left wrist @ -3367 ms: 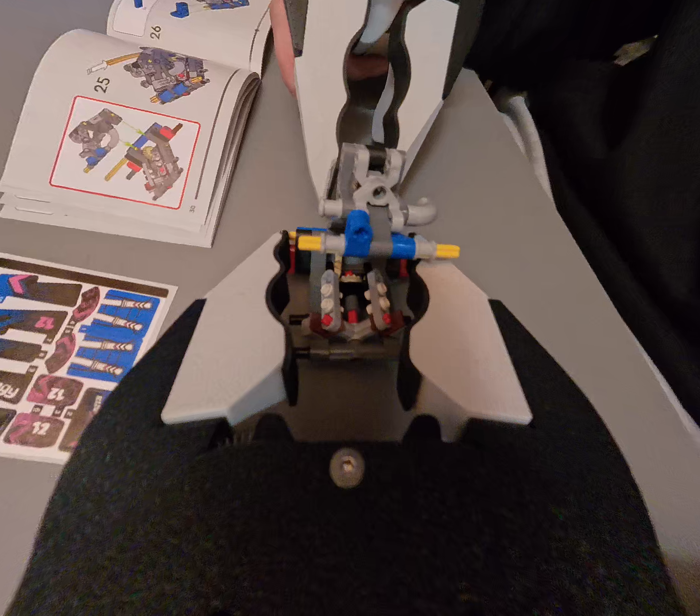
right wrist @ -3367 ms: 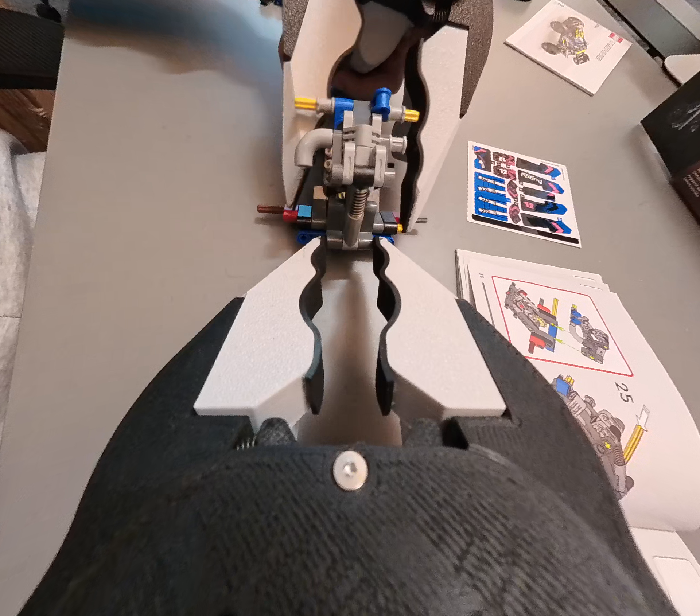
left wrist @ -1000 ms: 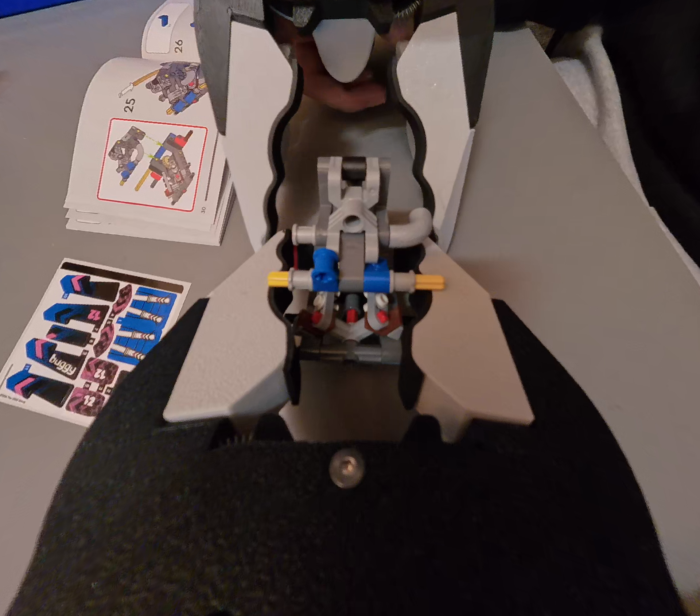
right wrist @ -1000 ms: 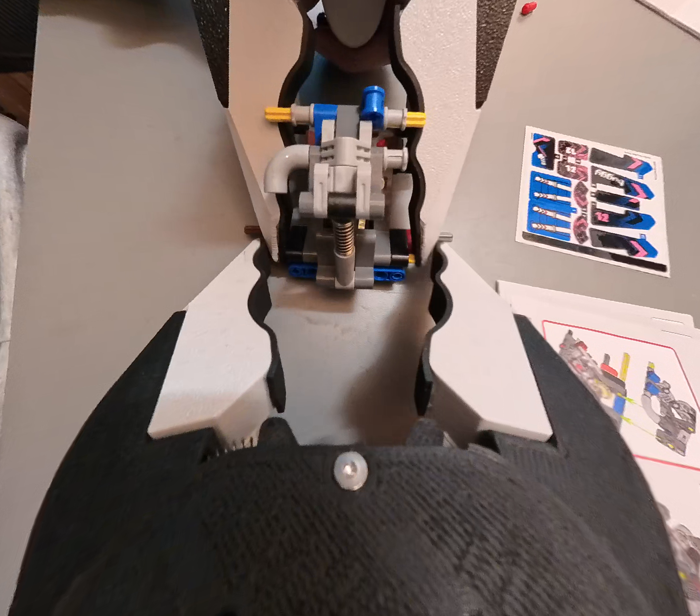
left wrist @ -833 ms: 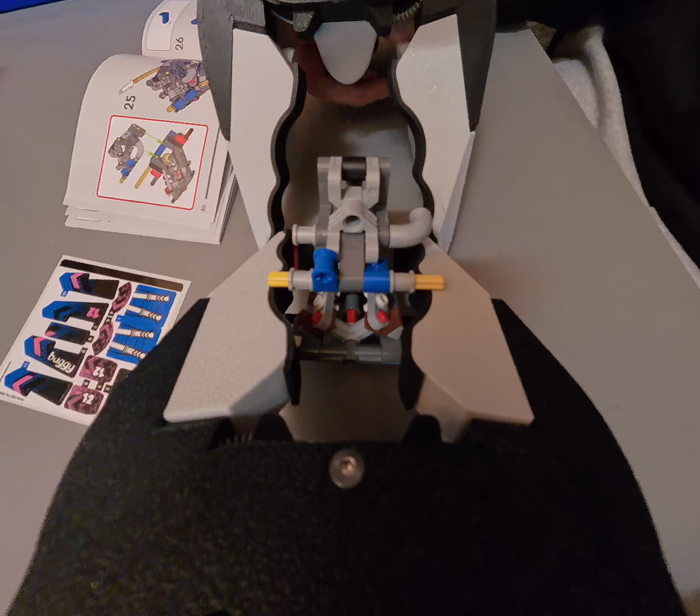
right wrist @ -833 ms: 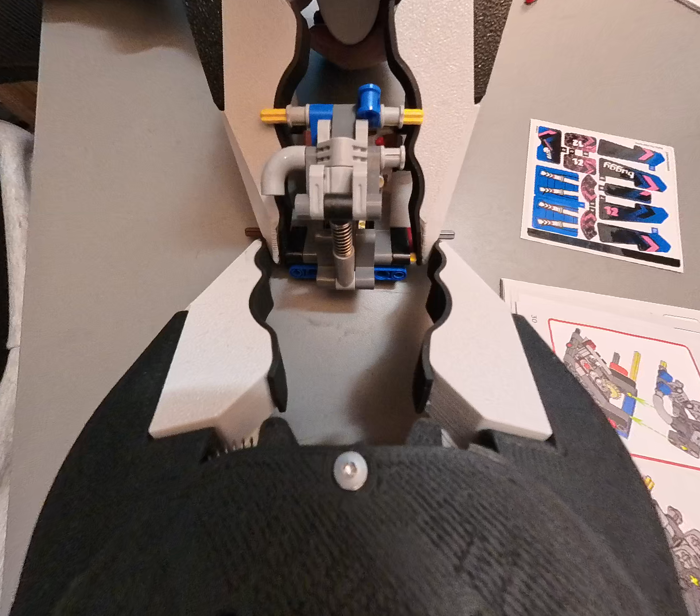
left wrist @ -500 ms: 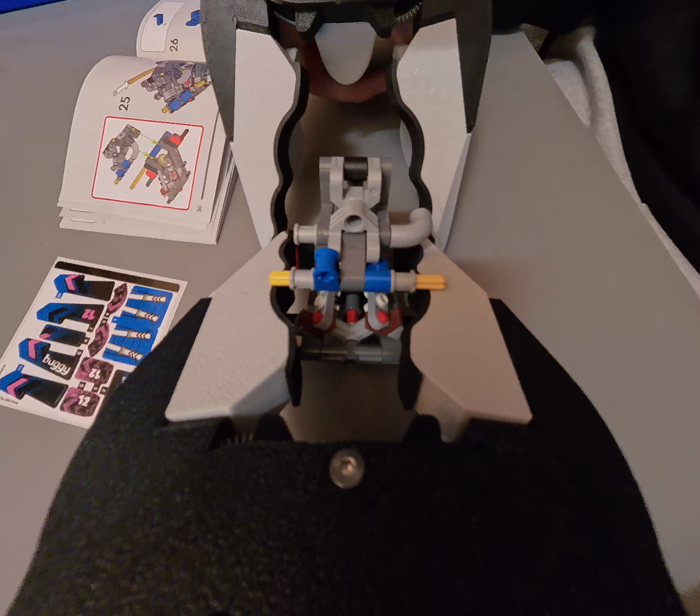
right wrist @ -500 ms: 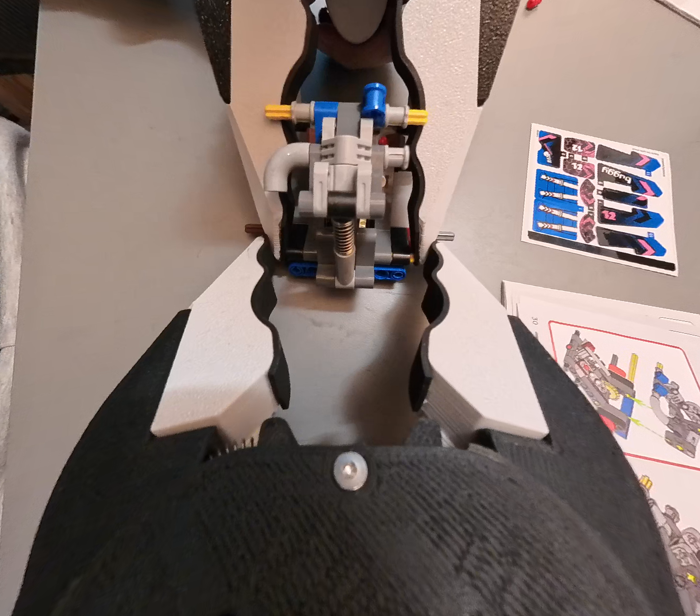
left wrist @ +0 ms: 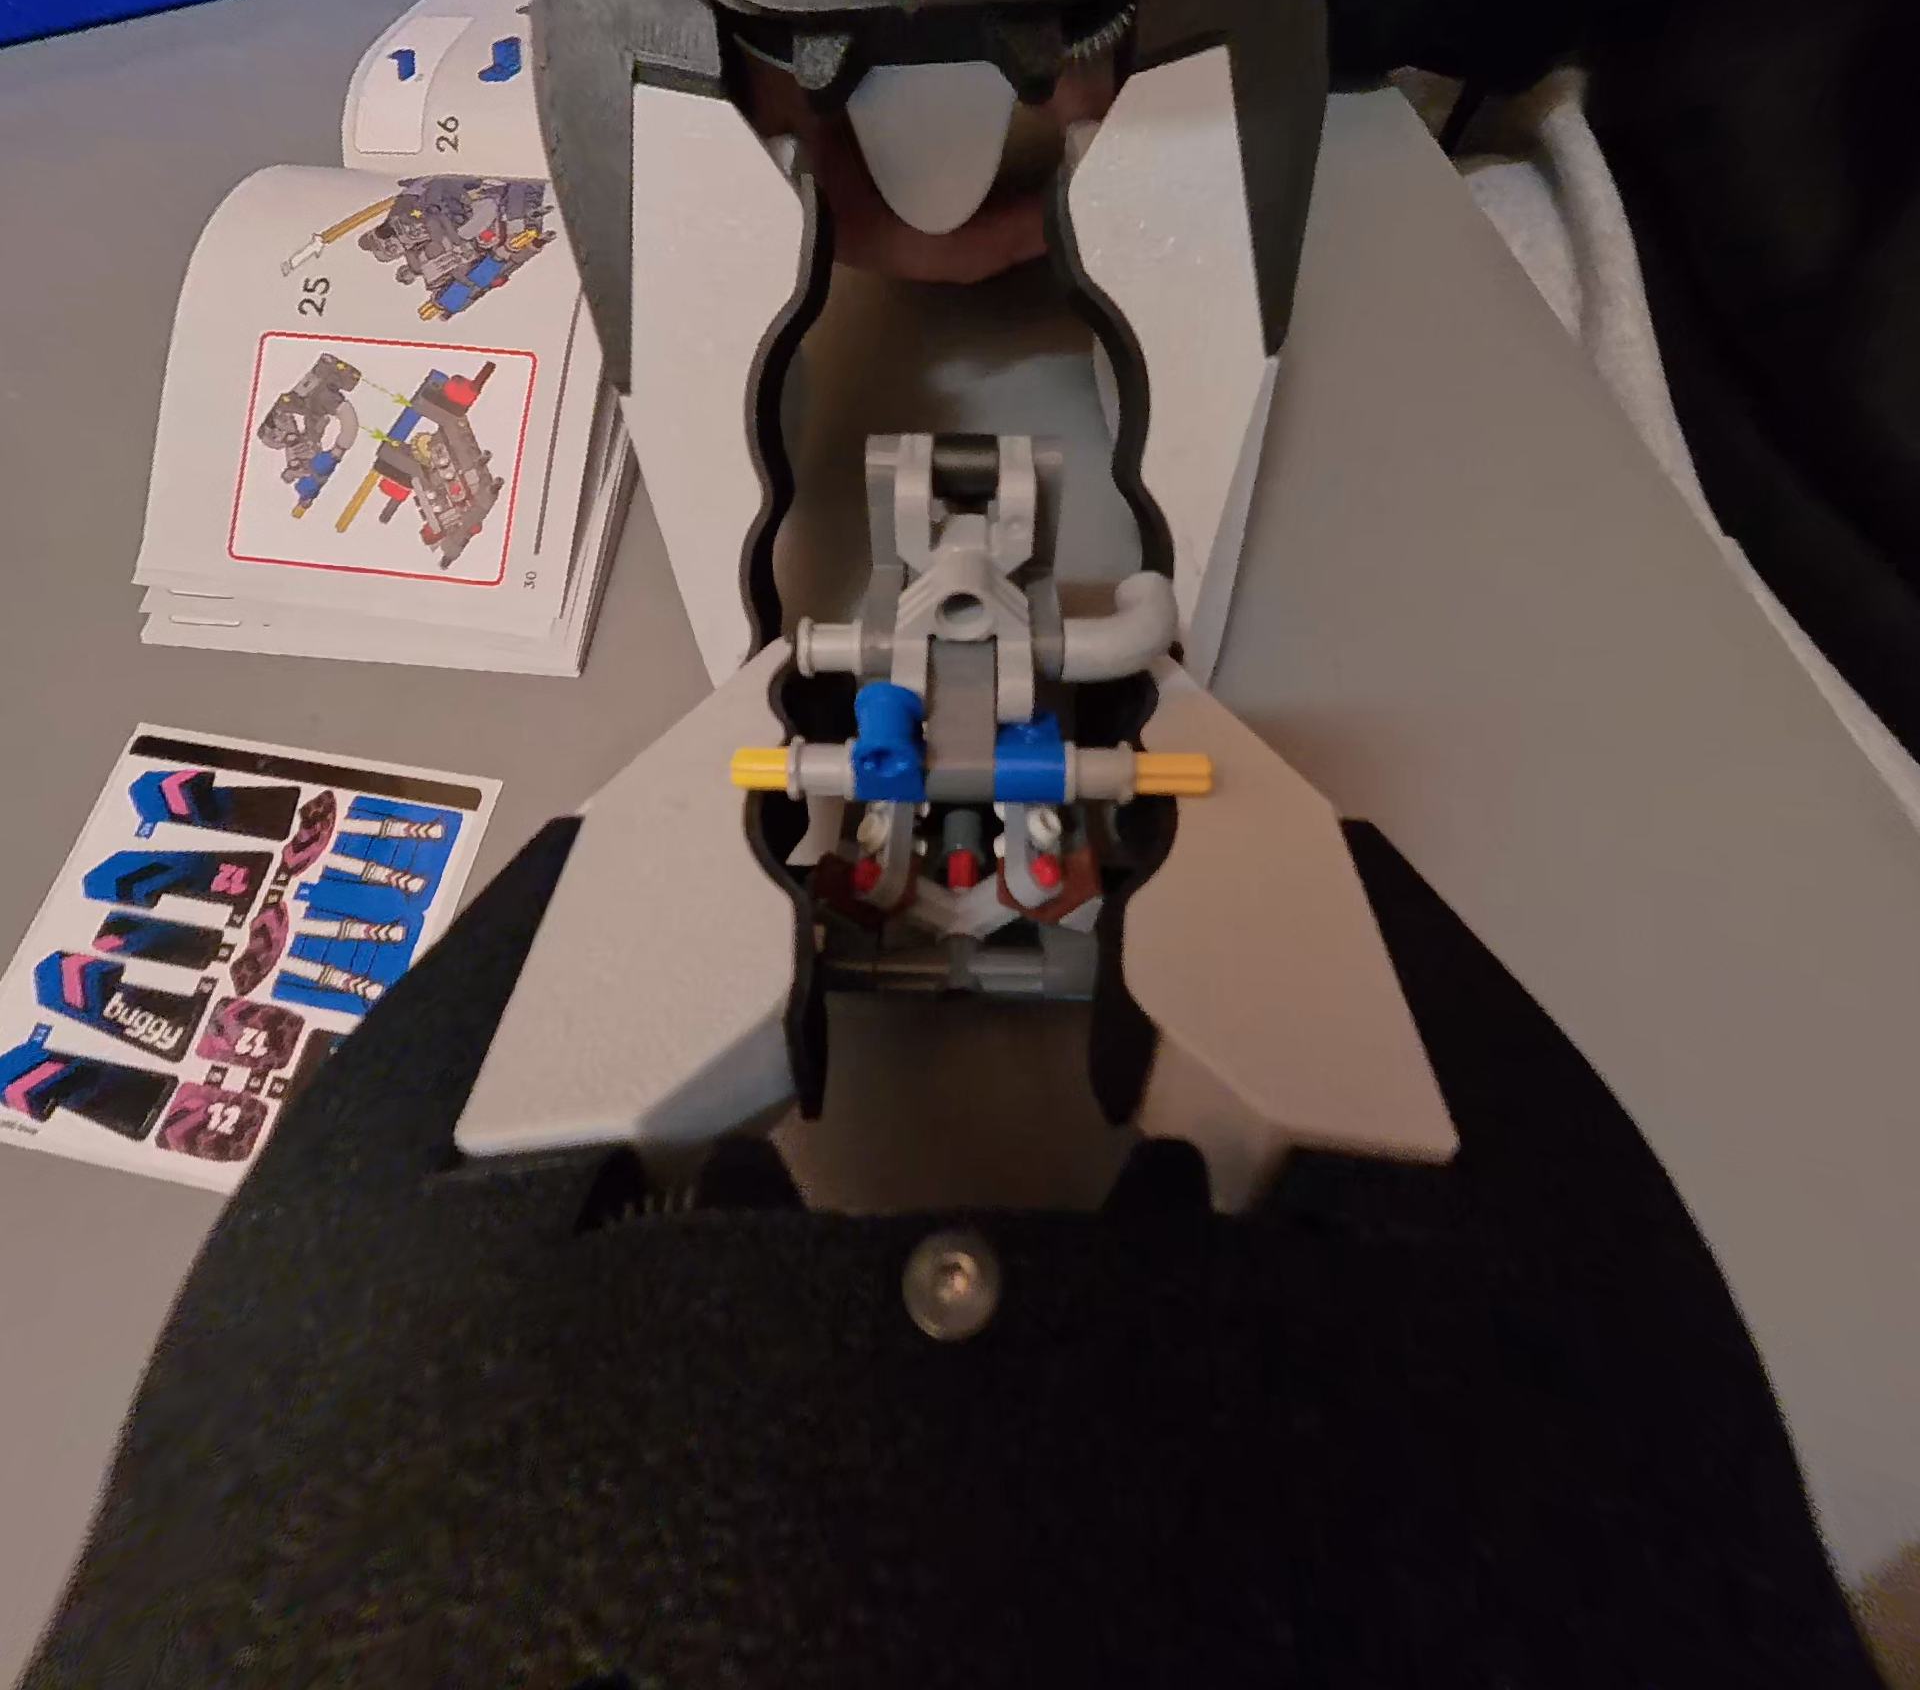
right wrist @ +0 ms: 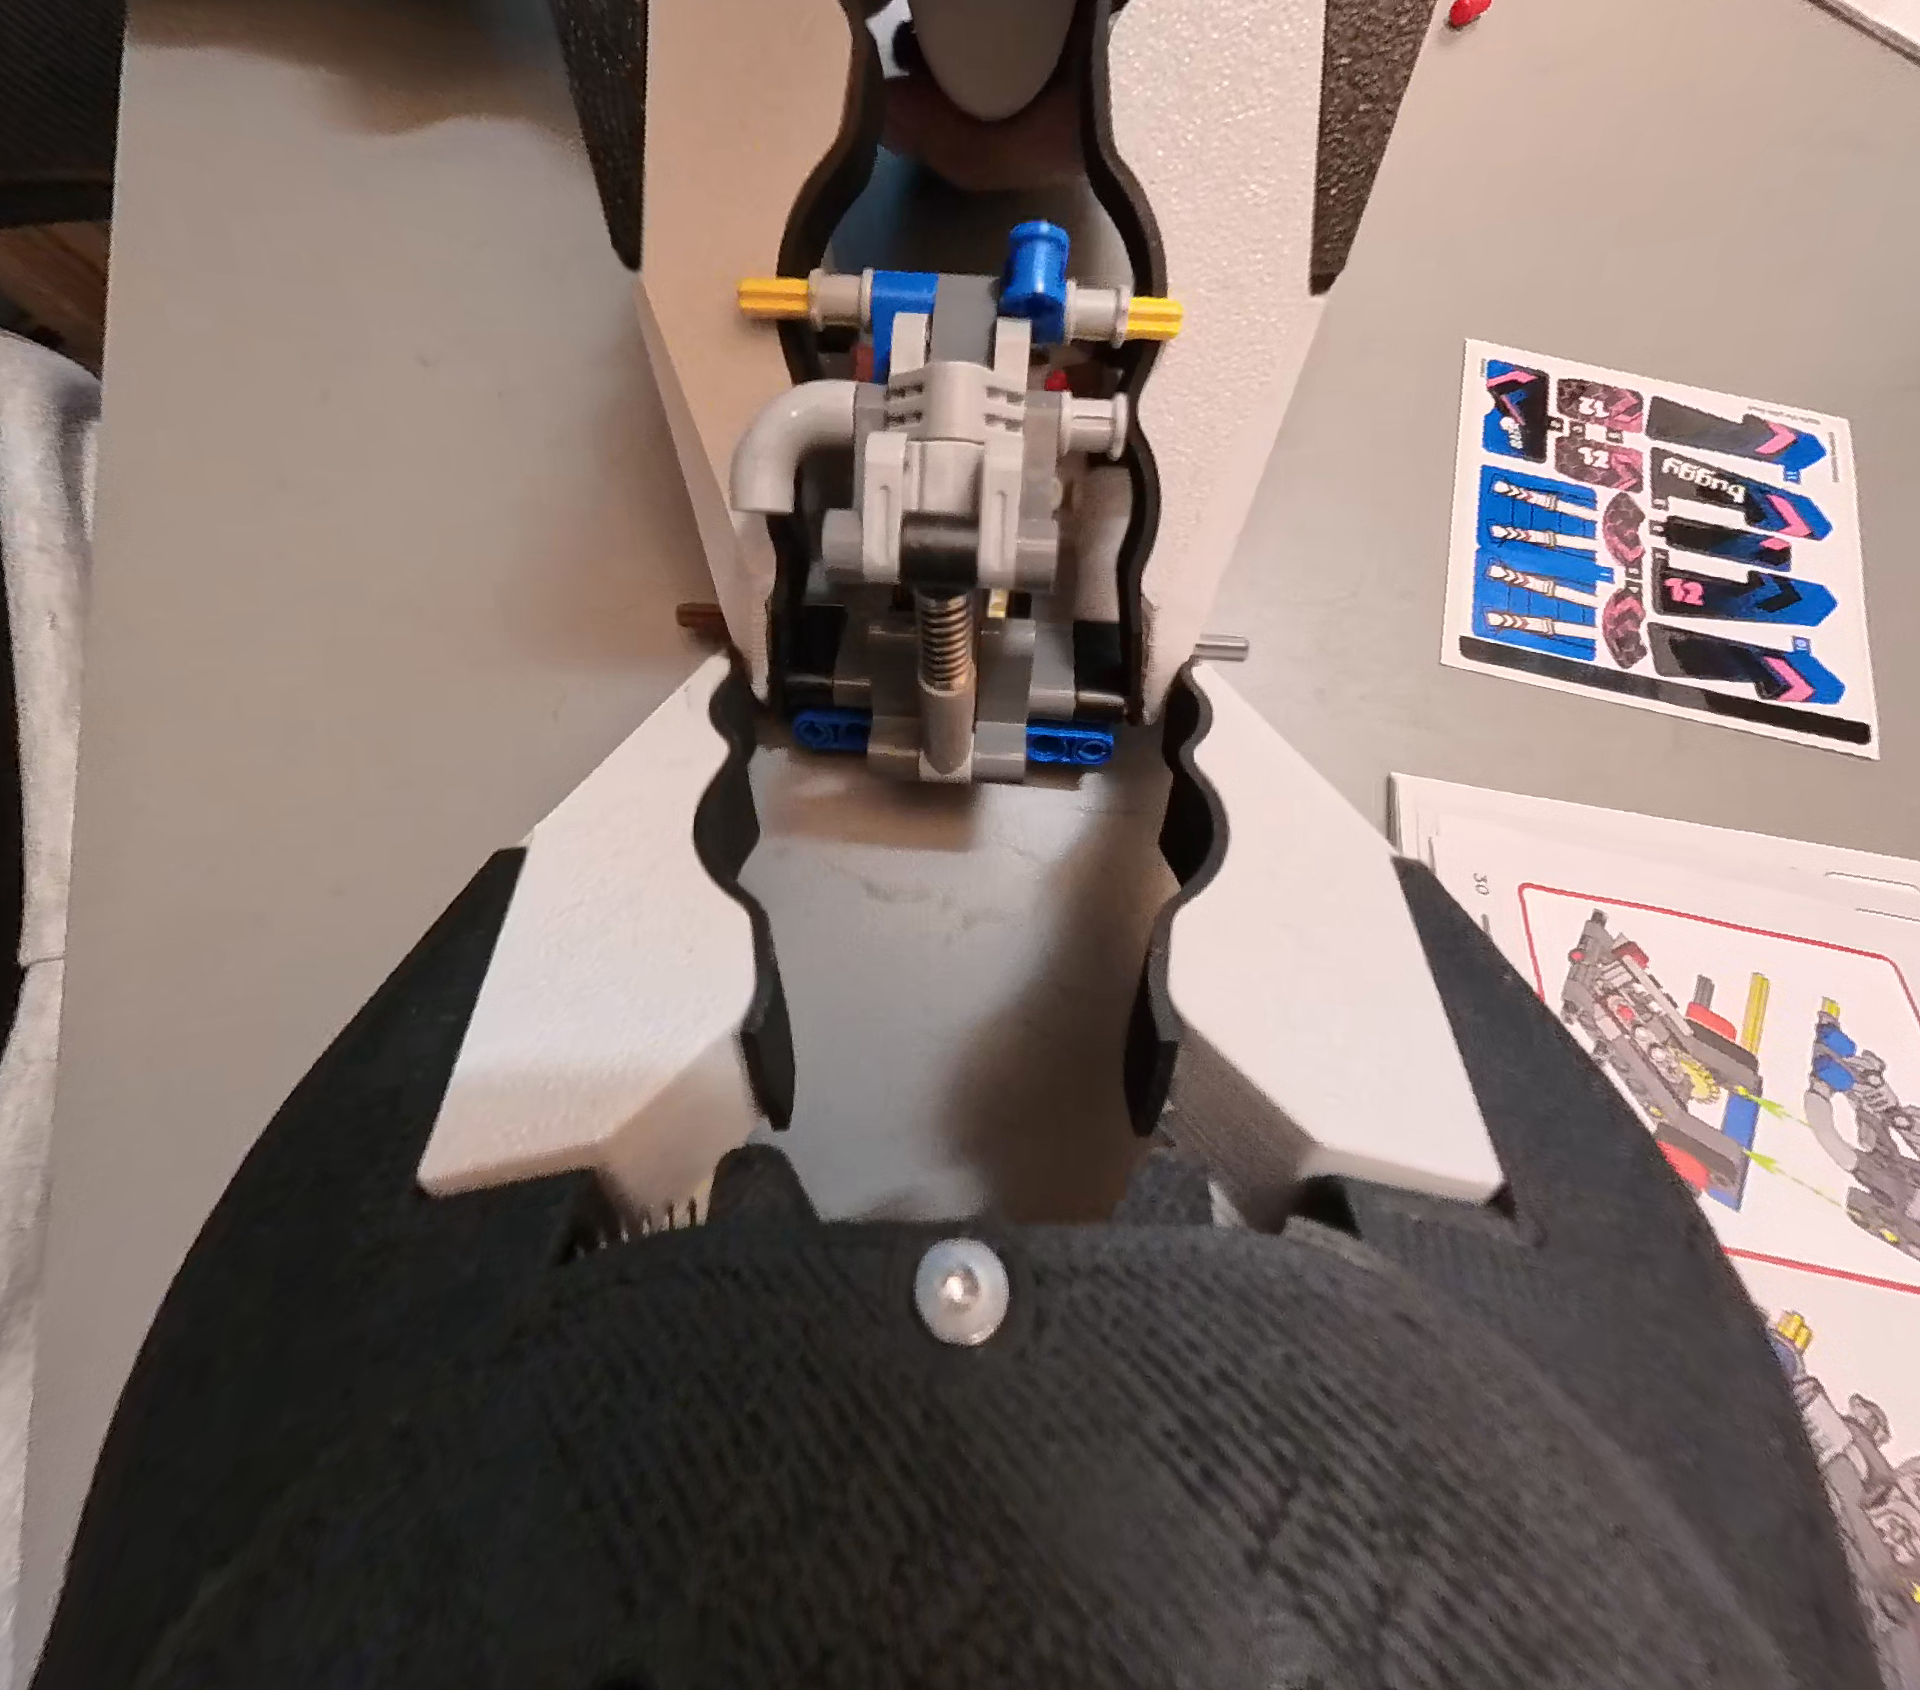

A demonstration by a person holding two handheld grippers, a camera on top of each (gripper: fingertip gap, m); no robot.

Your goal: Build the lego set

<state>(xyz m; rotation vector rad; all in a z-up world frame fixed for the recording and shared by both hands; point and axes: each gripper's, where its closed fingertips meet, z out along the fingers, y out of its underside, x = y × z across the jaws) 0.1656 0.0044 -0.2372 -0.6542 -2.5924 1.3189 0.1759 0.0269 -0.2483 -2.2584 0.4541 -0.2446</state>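
1. Left gripper (left wrist: pixel 961 819) clamped on the sides of the lego chassis assembly (left wrist: pixel 966 726); fingers (left wrist: pixel 665 892) closed in against it at 9 and 3 o'clock, yellow axle (left wrist: pixel 764 767) ends poking out over the finger edges.
2. Right gripper (right wrist: pixel 956 705) spread wide, holding nothing; tips flank the near end of the assembly (right wrist: pixel 940 518) at 12 o'clock of its own view, apparently clear of it, contact not resolvable.
3. Assembly sits between the two facing grippers, just above or on the grey table (right wrist: pixel 364 393); can't tell which.
4. Shock absorber spring (right wrist: pixel 943 632) faces right gripper; grey curved pipe piece (right wrist: pixel 774 445) at 10 o'clock of it, blue pin connector (right wrist: pixel 1034 269) at 12.
5. Instruction booklet (left wrist: pixel 384 435) open at 10 o'clock in left view, sticker sheet (left wrist: pixel 208 944) at 8 o'clock; loose red pin (right wrist: pixel 1470 7) at 1 o'clock in right view.
6. Step, judged: joining sub-assemblies per the open booklet page; right gripper positioned to take or press the spring end.
7. Next move likely calls for: closing right jaws squarely on the grey frame, not the spring, while left grip stays firm; avoid knocking the pipe piece or axle ends.
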